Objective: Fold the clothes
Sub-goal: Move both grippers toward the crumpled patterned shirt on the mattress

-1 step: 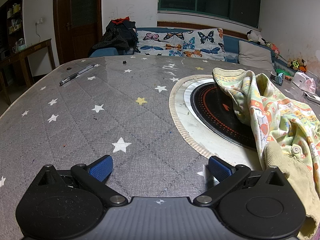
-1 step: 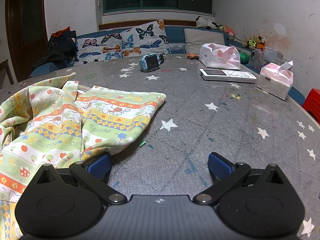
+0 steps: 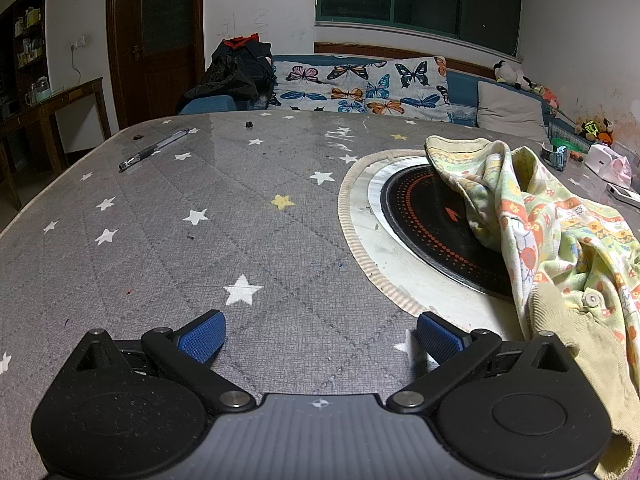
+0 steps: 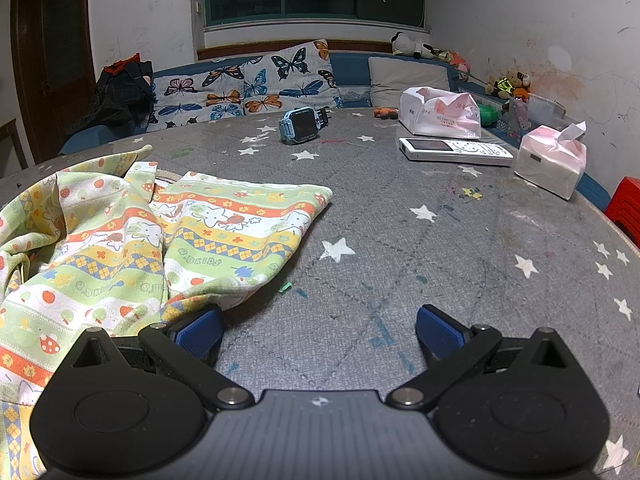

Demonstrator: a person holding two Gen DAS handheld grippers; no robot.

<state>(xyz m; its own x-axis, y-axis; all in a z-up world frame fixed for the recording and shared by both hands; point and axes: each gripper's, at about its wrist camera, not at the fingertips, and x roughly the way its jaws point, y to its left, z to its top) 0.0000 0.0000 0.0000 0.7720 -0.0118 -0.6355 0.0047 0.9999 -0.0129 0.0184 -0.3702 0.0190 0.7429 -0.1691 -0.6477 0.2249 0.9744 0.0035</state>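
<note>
- Left hand-held gripper (image 3: 320, 336) spread wide over bare grey star-print tabletop (image 3: 200, 240), nothing between the blue pads (image 3: 202, 336); probably parked low and clear of the cloth for an approach from the side.
- Right hand-held gripper (image 4: 318, 332) likewise released and empty, its left pad (image 4: 198, 332) just beside, perhaps touching, the near edge of the garment; likely lined up to pinch that hem.
- Child's printed garment (image 4: 160, 240), green, orange and yellow bands with cartoon animals, lying crumpled and unfolded between the two grippers: at the right of the left wrist view, at the left of the right wrist view. No fold begun by the look of it.
- Ribbed beige cuff or hem (image 3: 568, 344) nearest the left tool, with a snap button (image 3: 590, 300) showing; a sensible first grab point for spreading the piece flat.
- Part of the garment draped over a round black induction hob (image 3: 424, 216) set in the tabletop, ringed by a cutout in the cover (image 3: 348, 216); bunching there suggests a pull toward the flat area before folding.
- Farther out: pen (image 3: 154, 148) on the left side; blue smartwatch (image 4: 304, 124), white handset (image 4: 456, 150) and tissue packs (image 4: 550, 160) on the right, all well apart from the cloth.
- Beyond, butterfly-print cushions (image 4: 256, 84) along a bench under the dark window.
</note>
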